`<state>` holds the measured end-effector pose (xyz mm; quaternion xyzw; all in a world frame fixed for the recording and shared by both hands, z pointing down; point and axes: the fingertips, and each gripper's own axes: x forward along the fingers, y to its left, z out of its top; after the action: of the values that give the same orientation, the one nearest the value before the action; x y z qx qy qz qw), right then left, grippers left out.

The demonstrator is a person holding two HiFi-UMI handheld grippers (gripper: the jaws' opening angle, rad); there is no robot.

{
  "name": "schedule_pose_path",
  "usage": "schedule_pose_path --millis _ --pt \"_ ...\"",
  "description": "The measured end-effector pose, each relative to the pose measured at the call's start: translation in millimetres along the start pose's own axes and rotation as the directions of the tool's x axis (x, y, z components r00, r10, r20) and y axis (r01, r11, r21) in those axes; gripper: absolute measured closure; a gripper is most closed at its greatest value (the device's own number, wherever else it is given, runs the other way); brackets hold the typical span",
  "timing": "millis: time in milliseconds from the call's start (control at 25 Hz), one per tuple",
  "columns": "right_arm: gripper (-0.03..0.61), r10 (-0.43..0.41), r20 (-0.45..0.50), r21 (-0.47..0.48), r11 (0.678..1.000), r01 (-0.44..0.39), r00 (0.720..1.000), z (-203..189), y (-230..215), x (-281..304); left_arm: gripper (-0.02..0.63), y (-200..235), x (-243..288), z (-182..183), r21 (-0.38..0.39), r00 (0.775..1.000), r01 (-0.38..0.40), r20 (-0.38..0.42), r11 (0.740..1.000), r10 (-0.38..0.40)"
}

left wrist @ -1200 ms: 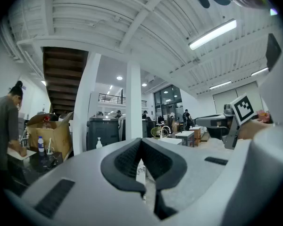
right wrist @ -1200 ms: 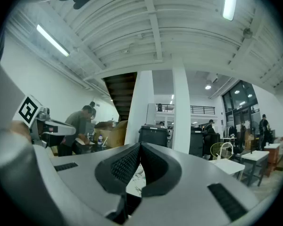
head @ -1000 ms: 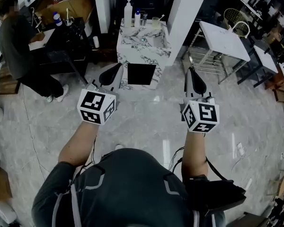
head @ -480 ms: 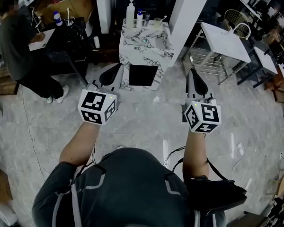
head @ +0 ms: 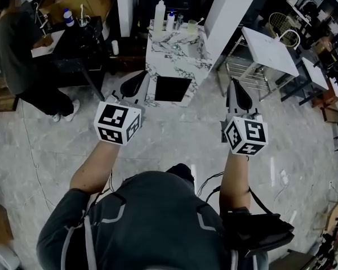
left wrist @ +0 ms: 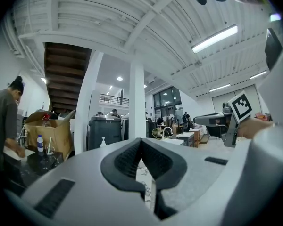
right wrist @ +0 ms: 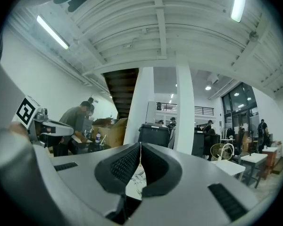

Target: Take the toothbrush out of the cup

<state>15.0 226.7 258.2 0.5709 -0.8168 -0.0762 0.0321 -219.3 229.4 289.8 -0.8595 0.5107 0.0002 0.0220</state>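
Head view: toothbrush [head: 198, 21] in cup [head: 191, 27] well beyond left gripper [head: 142, 75], right gripper [head: 232, 82]; jaws together

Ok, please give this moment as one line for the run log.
left gripper: shut, empty | right gripper: shut, empty | toothbrush: in cup on marble counter | stage: counter not yet reached

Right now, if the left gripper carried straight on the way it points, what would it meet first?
Probably the marble-patterned stand: the left gripper, jaws shut and empty, points toward its near side, with some floor between them. Depth is uncertain.
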Motion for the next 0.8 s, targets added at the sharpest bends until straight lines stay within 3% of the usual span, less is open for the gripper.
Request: schedule_pose_path --millis 360,800 --pt "0.551 0.050 0.012 0.011 0.999 -0.050 0.999 -12.4 -22.0 64.4 0.604 21.6 46.3 -10.2 0.008 0.999 -0.040 -0.009 0.999 0.040" --pt "0.551 0.153 0.029 0.024 0.988 -0.153 0.988 -27.4 -108.2 196.8 0.604 40.7 191.8 -15.9 -0.014 0.995 -0.094 -0.039 0.995 0.094"
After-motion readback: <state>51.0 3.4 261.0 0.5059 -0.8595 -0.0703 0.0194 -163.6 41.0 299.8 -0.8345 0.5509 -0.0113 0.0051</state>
